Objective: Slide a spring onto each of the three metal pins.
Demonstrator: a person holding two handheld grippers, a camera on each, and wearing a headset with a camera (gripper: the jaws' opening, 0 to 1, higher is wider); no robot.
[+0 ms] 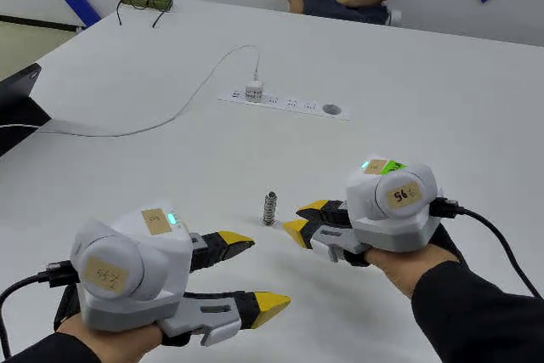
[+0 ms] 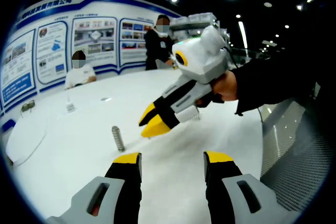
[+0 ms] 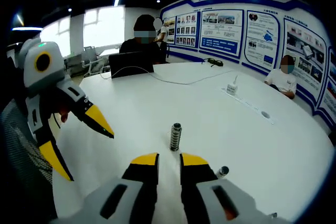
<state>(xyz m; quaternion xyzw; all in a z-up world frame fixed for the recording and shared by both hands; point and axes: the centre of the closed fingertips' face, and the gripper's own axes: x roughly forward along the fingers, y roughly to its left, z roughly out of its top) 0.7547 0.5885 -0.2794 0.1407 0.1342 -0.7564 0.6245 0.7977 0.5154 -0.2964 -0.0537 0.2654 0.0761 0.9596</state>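
**Left gripper [image 1: 251,271] wide open, and one upright spring that could easily tip**

Low at the near edge of the head view, the left gripper's jaws are spread wide and hold nothing. Their yellow tips point toward the spring [image 1: 270,208]. It stands upright on the white desk [image 1: 382,74] between the two grippers, a little ahead of both. It looks as if it is already seated on a pin, though the pin itself is too small to make out. The right gripper [image 1: 303,218] sits just beside the spring with its jaws drawn narrow. A slim gap shows between them in its own view and nothing is in it.

The main risk is a knock. The spring stands free on a smooth desk with nothing bracing it, and both sets of tips are close. A sideways brush from either jaw would probably tip it or send it rolling.

The second risk is a poor grip. Squeezed across its coils, a spring tends to squirt out or bend, so a hard close on it could fling it away.

In the right gripper view a small metal piece [image 3: 222,171] lies on the desk just beside the right jaw. I cannot tell whether it is a pin or a spring. It sits low and close to the gripper body, so it could be nudged off unnoticed.

A cable [image 1: 170,116] and a power strip [image 1: 285,104] lie well apart, farther up the desk, and are unlikely to interfere.
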